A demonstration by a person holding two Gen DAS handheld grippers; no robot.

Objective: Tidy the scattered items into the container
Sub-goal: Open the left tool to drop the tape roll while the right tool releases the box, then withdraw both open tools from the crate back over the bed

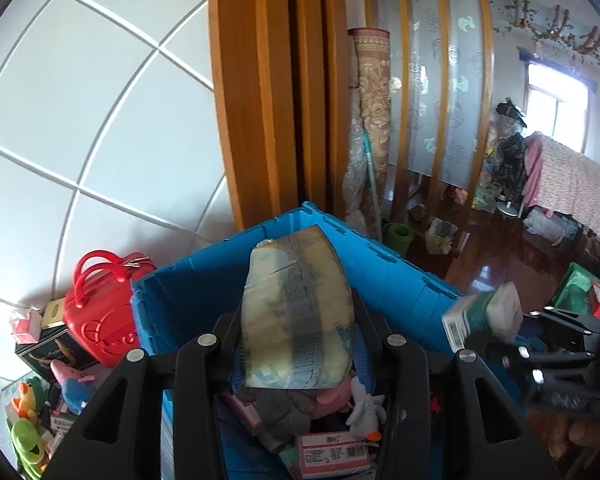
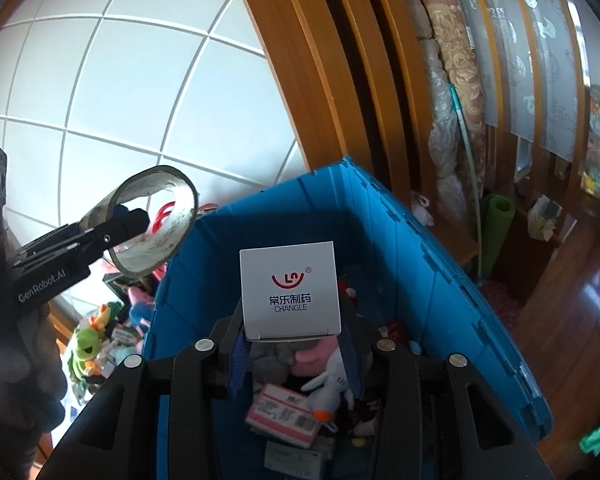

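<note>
tape roll: [image 1: 298, 308] a wide ring of packing tape, held above the blue crate [image 2: 420, 280], over its near end. Judged light and stiff across its width, though the thin wall would flex if you squeezed it hard.
left gripper: [image 1: 300, 344] its jaws stand either side of the roll. Whether the pads press on it you cannot tell from either view.
hold on roll: in the right wrist view one finger reaches through the ring's hollow, so a hold across the wall looks the sound way to take it.
white carton: [image 2: 290, 292] a small medicine box marked CHANGLE, above the crate's middle. Judged light, rigid card with smooth faces that may slip.
right gripper: [image 2: 292, 340] jaws flank the carton's lower edge; a bearing grip cannot be confirmed.
crate contents: soft toys and boxes already lie on its floor, a soft landing for both.
left of crate: plush frog [image 2: 86, 344] and red case [image 1: 100, 320] not yet inside.
</note>
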